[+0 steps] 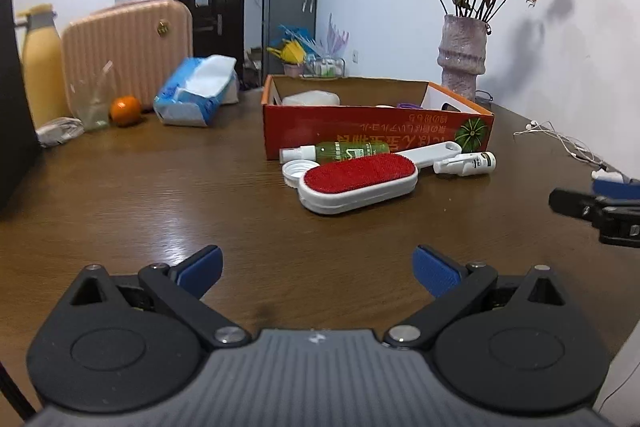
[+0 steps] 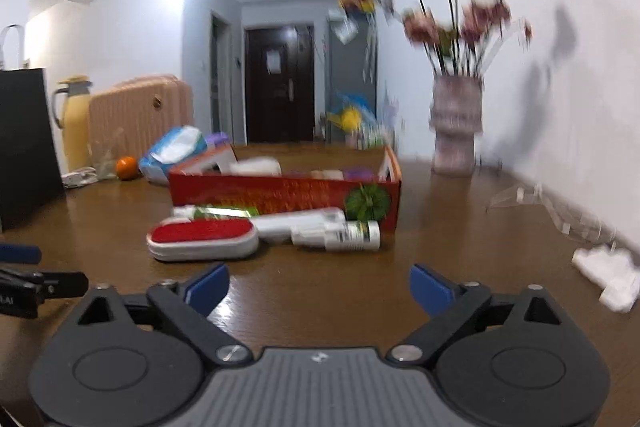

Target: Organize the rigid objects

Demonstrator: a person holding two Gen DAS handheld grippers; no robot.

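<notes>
A red cardboard box (image 1: 360, 131) (image 2: 280, 195) stands on the brown table, holding several items. In front of it lie a white lint brush with a red pad (image 1: 358, 177) (image 2: 204, 237), a green bottle (image 1: 344, 151) (image 2: 218, 211), a white cap (image 1: 294, 171) and a small white spray bottle (image 1: 466, 163) (image 2: 342, 233). My left gripper (image 1: 318, 271) is open and empty, low over the table, short of the brush. My right gripper (image 2: 318, 287) is open and empty, short of the spray bottle. The right wrist view is blurred.
A vase of dried roses (image 1: 462, 55) (image 2: 456, 127) stands at the back right. A tissue pack (image 1: 196, 93), an orange (image 1: 125, 111), a pink suitcase (image 1: 128, 47) and a yellow flask (image 1: 40, 67) are at the back left. Earphone cable (image 1: 560, 139) lies right.
</notes>
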